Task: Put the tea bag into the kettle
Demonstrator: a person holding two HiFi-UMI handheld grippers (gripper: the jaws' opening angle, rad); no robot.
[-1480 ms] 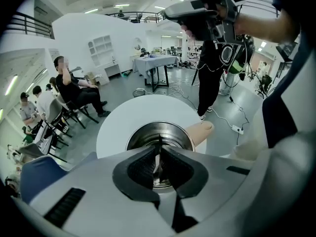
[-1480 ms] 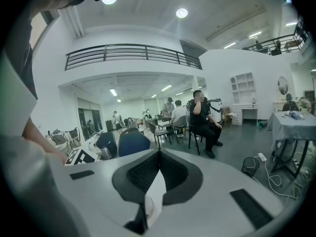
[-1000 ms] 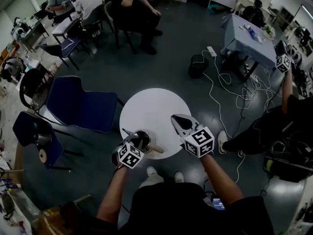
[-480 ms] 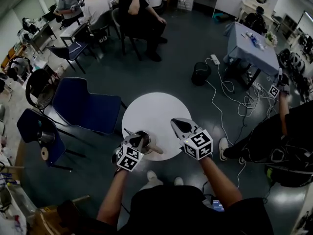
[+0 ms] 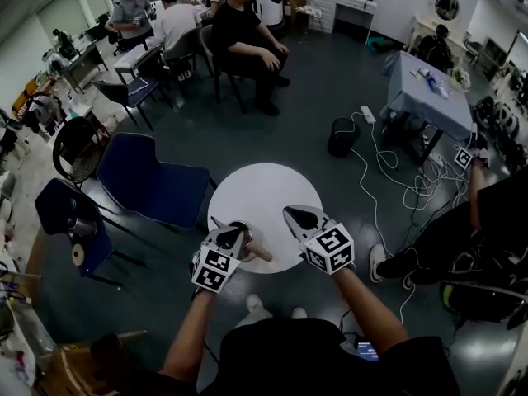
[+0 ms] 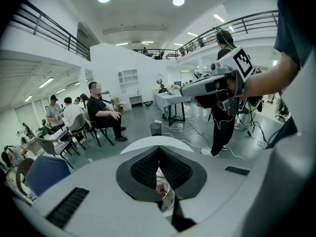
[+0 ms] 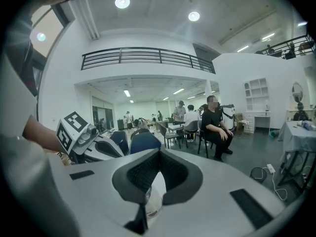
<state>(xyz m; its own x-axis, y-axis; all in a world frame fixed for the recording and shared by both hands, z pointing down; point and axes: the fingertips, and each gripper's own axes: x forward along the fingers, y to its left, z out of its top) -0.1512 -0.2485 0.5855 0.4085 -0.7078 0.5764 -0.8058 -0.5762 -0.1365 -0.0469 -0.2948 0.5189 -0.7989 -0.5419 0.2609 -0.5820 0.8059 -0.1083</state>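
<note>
left tongs point(image 6: 158, 150) closed above the kettle point(image 6: 165, 194), apparently gripping nothing; right tongs point(image 7: 158, 153) closed, empty.

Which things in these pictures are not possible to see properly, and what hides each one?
1. Head view: the inside of the kettle, covered by the left gripper.
2. Left gripper view: a small red thing under the fingers, too small to name; whether the fingers pinch it is unclear.
3. Right gripper view: a pale round object, mostly hidden behind the right gripper.

My left gripper point(image 5: 233, 236) and right gripper point(image 5: 288, 211) are pale grey with black pads point(image 6: 143, 169); I wear a black shirt point(image 5: 305, 357) and white shoes point(image 5: 256, 305).
</note>
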